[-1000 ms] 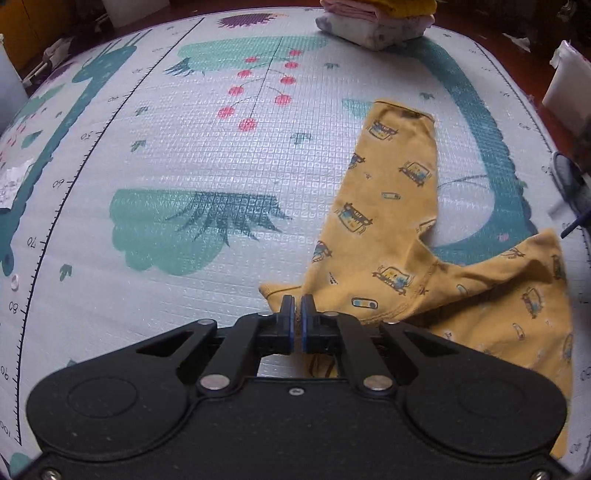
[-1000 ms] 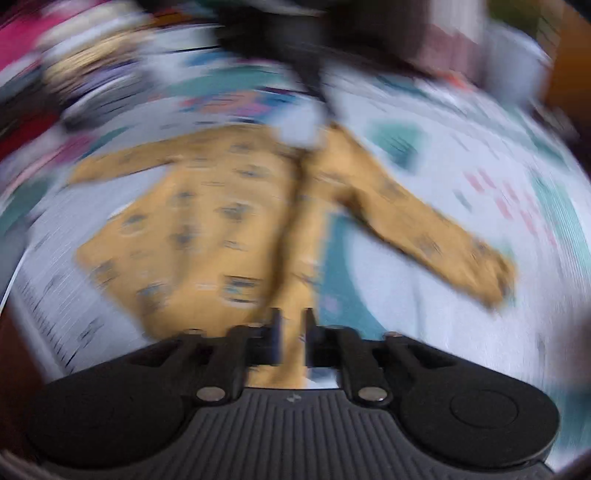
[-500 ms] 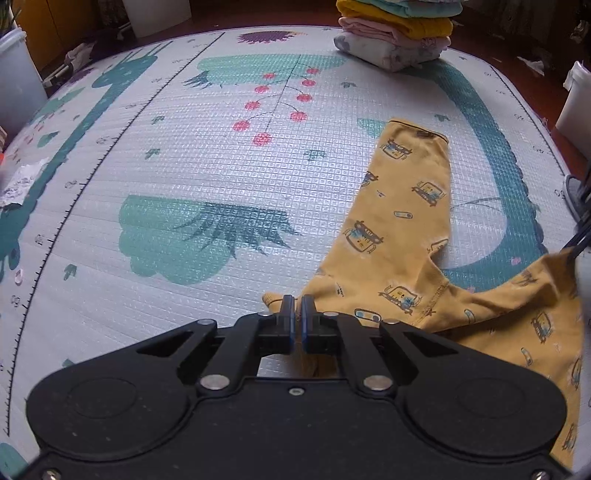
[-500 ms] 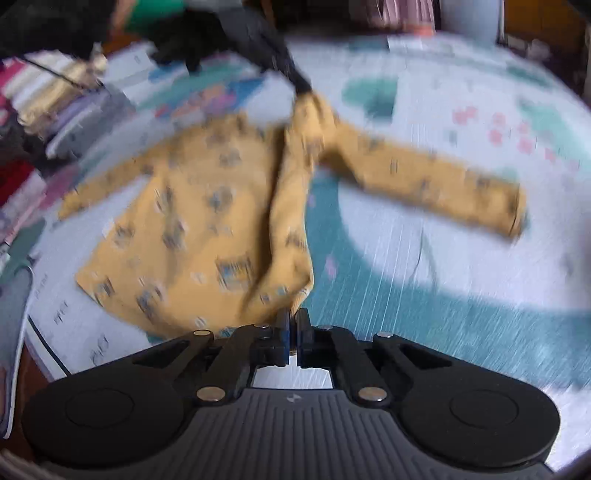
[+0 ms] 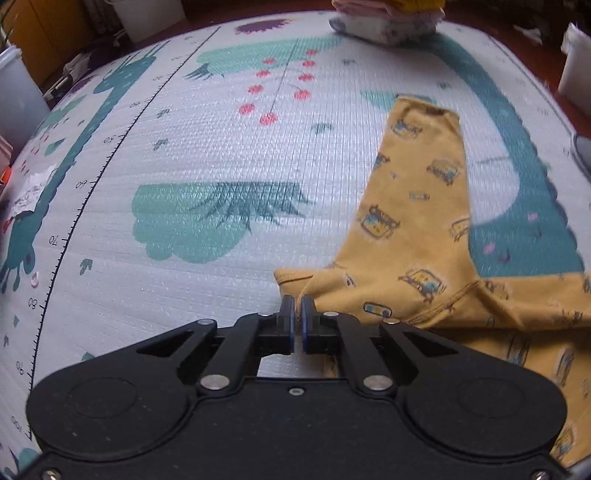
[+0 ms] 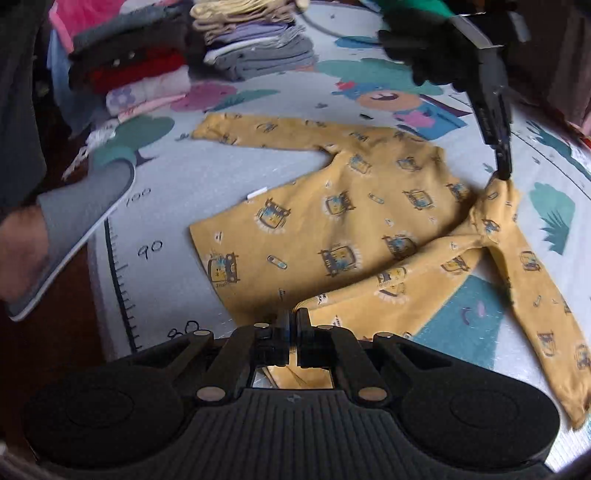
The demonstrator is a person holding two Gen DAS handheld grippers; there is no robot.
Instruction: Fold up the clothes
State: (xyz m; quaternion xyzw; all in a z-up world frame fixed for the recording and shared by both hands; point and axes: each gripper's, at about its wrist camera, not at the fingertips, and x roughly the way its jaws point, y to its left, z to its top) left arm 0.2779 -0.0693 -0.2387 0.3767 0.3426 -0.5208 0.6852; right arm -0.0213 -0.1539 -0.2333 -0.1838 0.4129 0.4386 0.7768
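A yellow long-sleeved shirt (image 6: 332, 221) with a car print lies spread on the play mat (image 6: 192, 177). My right gripper (image 6: 294, 319) is shut on the shirt's bottom hem, with yellow cloth showing under its fingers. My left gripper (image 6: 502, 171) appears at the upper right of the right wrist view, shut on the bunched shoulder cloth and lifting it. A raised fold runs between the two grips. In the left wrist view the left gripper (image 5: 297, 306) is shut at the shirt's (image 5: 413, 236) edge, and one sleeve stretches away from it.
Stacks of folded clothes (image 6: 255, 48) stand at the mat's far edge, and another stack (image 5: 388, 18) is in the left wrist view. A person's foot in a grey slipper (image 6: 81, 214) rests at the mat's left edge. White bins (image 5: 576, 74) stand beside the mat (image 5: 184, 147).
The right gripper's jaws have gone from slightly apart to shut at the hem. It has swung sideways and rolled, and the shirt's side now stands up as a fold. The left gripper has hardly moved.
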